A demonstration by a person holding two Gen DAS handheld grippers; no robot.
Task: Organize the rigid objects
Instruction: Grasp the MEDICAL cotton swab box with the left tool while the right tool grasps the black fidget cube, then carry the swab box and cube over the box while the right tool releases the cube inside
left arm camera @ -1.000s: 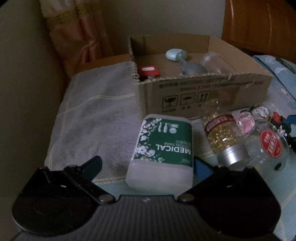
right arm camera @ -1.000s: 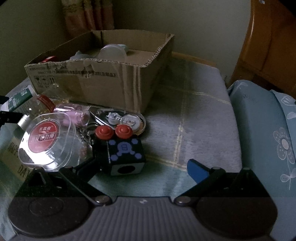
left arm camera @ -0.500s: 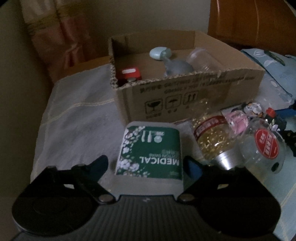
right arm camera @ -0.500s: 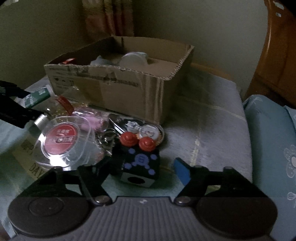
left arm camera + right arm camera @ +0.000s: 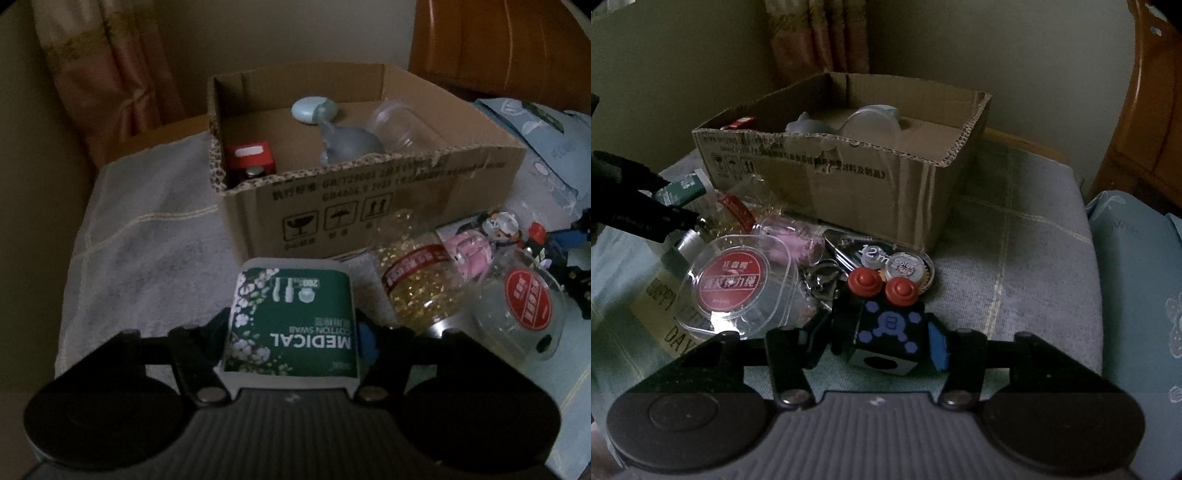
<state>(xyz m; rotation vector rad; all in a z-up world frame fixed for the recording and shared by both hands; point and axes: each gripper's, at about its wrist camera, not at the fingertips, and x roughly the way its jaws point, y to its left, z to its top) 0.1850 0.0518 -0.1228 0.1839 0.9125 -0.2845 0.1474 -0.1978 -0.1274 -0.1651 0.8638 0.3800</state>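
— Dim room, a pink curtain [image 5: 107,74] in the corner, and a grey towel [image 5: 147,236] spread over the bed. What sits on it?

— A cardboard box [image 5: 369,206] with the top open. Inside are a red box [image 5: 251,157], a pale blue oval case [image 5: 314,110], a grey pouch [image 5: 347,146] and a clear jar [image 5: 393,123].

— And the left claw [image 5: 293,339]?

— Pinching a green cotton swab box [image 5: 295,325] from both sides, just in front of the cardboard box. Beside it lie a jar of gold capsules [image 5: 417,291] and a round clear case with a red label [image 5: 524,310].

— The right one?

— The right claw [image 5: 882,339] has its fingers closed against a black cube with red buttons [image 5: 886,325], which lies on the towel near the box's front corner, next to a key ring [image 5: 820,277].
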